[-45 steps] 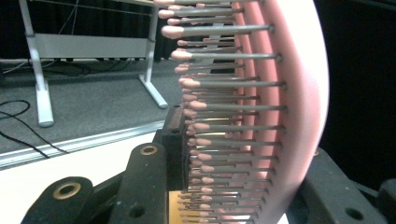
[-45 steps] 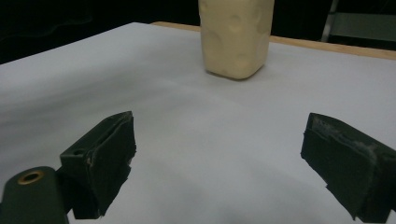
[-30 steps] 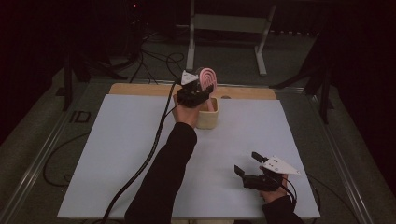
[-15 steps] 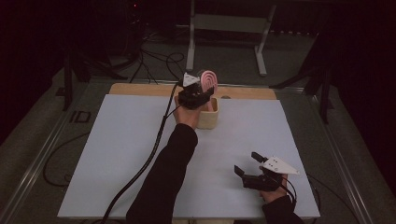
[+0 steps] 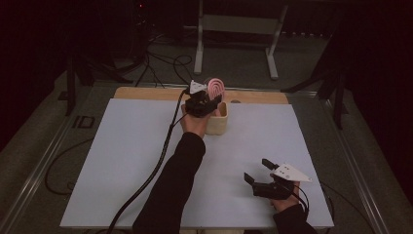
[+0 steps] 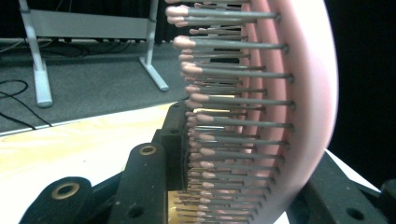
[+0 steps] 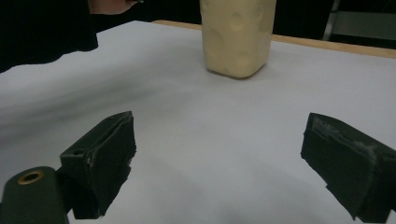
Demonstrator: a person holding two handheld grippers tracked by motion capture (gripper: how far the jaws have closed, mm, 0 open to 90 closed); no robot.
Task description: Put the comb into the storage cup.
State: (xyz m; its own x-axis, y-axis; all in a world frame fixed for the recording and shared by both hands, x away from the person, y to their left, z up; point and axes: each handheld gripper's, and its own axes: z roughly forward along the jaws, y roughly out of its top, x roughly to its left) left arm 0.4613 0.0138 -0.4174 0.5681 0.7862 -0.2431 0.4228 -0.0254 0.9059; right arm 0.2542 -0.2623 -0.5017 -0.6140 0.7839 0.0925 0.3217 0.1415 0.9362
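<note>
Right now my left gripper [image 5: 206,101] is clamped on a pink hairbrush [image 5: 215,87], its black jaws pinching the bristled head from both sides; in the left gripper view the brush [image 6: 280,107] stands between them, metal pins with pink tips pointing toward the left of that frame. I hold it at the upper middle of the high view, directly over the cream holder [image 5: 217,122] on the white table [image 5: 122,161]. Its long axis runs roughly upright, head on top, the lower end hidden behind my gripper. I judge the pick-up done and the lowering into the holder left to finish, then the release. My right gripper [image 5: 260,175] rests at the lower right, jaws spread wide and empty, facing the holder [image 7: 237,37].
</note>
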